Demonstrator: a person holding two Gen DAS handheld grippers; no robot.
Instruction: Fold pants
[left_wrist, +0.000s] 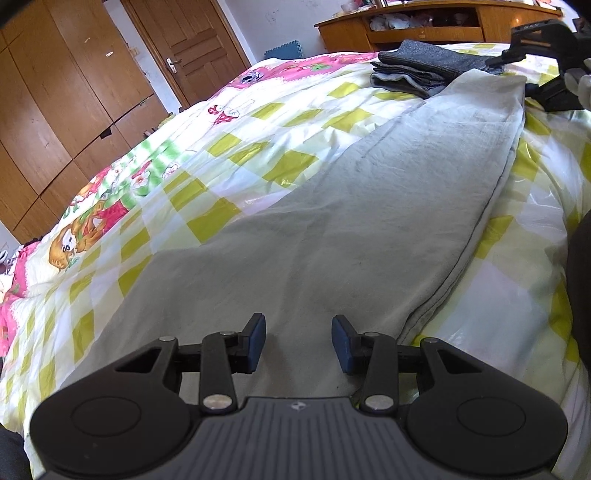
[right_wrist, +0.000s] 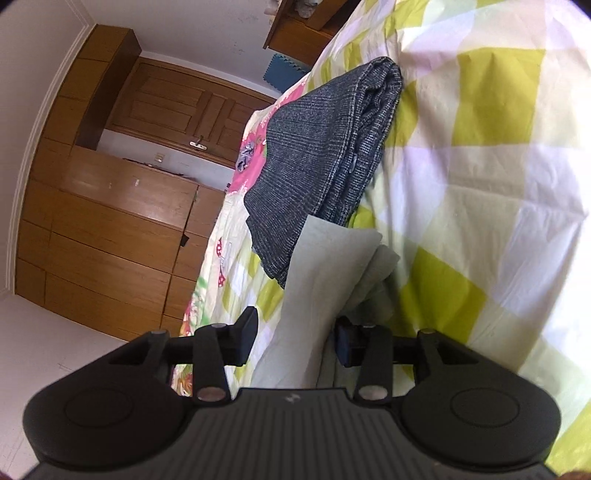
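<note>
Soft grey pants (left_wrist: 332, 221) flat on glossy checked bedspread (left_wrist: 258, 155), dark knit stack (left_wrist: 417, 70) beyond

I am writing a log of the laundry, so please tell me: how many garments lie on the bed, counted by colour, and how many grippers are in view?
Light grey pants, spread out flat: 1
Dark grey garments, folded in a pile (number of pieces cannot be told): 1 pile
Grippers: 2, left gripper and right gripper
Total: 4
</note>
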